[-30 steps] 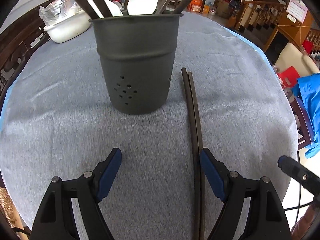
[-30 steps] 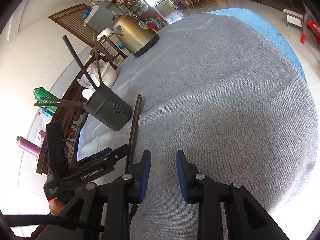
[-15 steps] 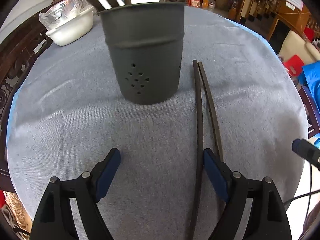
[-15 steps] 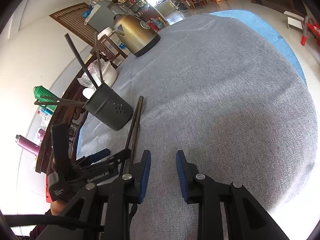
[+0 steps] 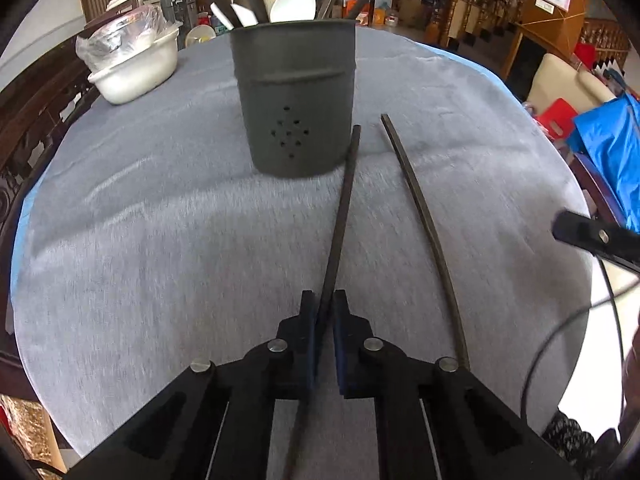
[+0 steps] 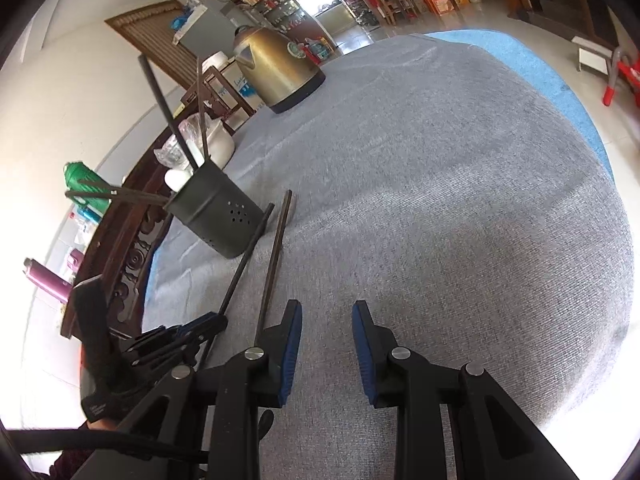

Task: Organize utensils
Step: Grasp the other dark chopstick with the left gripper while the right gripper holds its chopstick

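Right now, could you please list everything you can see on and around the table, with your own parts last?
utensil holder: one, dark grey, upright on the far part of the table, perforated front, holding chopsticks and white spoons.
held chopstick: one, dark, pinched in the left tongs, its far tip near the holder.
loose chopstick: one, dark, lying on the cloth to the right of the held one, apart from it.
tablecloth: one, grey, covering the round table.
basin: one, white, far left edge, with a clear plastic bag in it.
kettle: one, brass-coloured, far side of the table.
left tongs: black with blue pads, have just been closing, now shut on the chopstick.
right tongs: black with blue pads, open, nothing between them.
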`<state>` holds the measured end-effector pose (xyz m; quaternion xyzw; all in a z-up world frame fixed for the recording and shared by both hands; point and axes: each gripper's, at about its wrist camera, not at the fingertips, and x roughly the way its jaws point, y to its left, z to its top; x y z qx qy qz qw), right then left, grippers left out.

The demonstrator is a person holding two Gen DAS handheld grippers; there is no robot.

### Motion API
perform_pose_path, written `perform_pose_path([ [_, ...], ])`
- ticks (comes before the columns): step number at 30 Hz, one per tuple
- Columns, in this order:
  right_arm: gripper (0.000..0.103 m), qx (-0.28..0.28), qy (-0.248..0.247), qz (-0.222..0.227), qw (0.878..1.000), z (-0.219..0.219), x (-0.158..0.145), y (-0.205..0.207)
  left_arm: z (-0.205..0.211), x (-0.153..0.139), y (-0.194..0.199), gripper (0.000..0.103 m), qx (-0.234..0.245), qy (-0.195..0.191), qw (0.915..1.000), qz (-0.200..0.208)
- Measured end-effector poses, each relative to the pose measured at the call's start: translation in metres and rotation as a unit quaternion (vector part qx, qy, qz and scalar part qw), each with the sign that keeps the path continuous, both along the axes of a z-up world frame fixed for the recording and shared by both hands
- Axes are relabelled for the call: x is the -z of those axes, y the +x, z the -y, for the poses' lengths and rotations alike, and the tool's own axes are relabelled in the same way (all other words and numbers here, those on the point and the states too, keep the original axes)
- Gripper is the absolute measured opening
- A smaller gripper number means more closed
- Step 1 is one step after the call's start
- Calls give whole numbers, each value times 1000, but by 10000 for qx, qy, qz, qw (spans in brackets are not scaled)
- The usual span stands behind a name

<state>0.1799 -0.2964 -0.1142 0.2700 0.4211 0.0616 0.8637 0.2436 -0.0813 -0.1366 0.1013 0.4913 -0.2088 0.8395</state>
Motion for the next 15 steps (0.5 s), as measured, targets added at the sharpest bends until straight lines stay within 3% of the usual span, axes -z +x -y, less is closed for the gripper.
perform_pose_path([
  [5, 28, -171, -131, 9, 9998, -13, -4, 16, -28, -1, -30, 8, -110, -276, 9991, -311],
  [12, 28, -423, -364, 154, 9983, -34, -16, 62, -65, -6, -45, 8, -294, -197, 9986, -384],
  [14, 28, -456, -408, 195, 9979, -38, -20, 79, -68, -10, -42, 13, -300, -236, 9986, -368],
  [15, 28, -493, -408, 175, 9978, -40, -20, 90, -68, -13, -38, 21, -287, -308, 9984, -369],
])
